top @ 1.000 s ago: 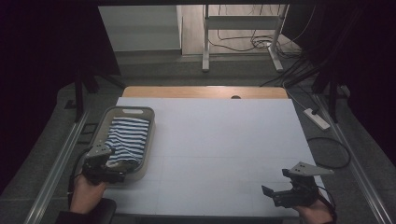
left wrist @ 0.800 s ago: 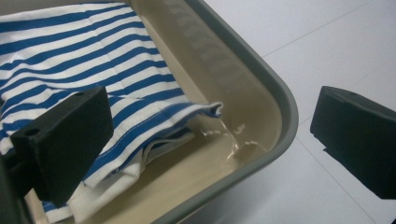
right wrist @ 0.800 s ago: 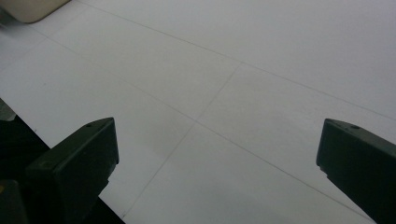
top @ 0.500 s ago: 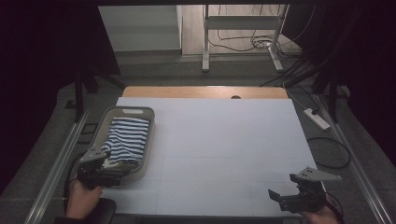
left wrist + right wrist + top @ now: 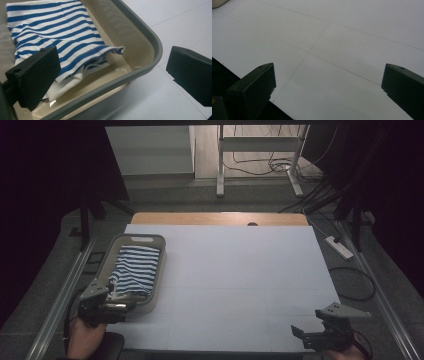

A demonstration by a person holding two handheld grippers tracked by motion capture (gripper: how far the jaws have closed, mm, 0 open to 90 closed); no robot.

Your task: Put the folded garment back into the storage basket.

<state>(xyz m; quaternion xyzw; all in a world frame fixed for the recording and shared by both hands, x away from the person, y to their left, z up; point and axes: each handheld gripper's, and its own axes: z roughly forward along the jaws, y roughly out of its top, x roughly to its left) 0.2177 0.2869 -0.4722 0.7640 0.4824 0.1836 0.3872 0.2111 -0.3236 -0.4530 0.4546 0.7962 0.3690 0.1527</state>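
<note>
Tongs, my left (image 5: pixel 112 75): released over basket (image 5: pixel 152 47) corner, near striped shirt (image 5: pixel 62 37) inside | my right tongs (image 5: pixel 327 87): released above bare white surface (image 5: pixel 352 32) near its front edge

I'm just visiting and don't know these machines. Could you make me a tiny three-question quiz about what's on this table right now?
1. True or false: the left gripper is clamped on the striped cloth.
2. What holds the cloth? A) the grey basket B) a drawer C) a bag
3. Fill in: the right gripper hovers over the bare white ____.

Key: 1 false, its jaws stand apart; 2 A; 3 table.
</note>
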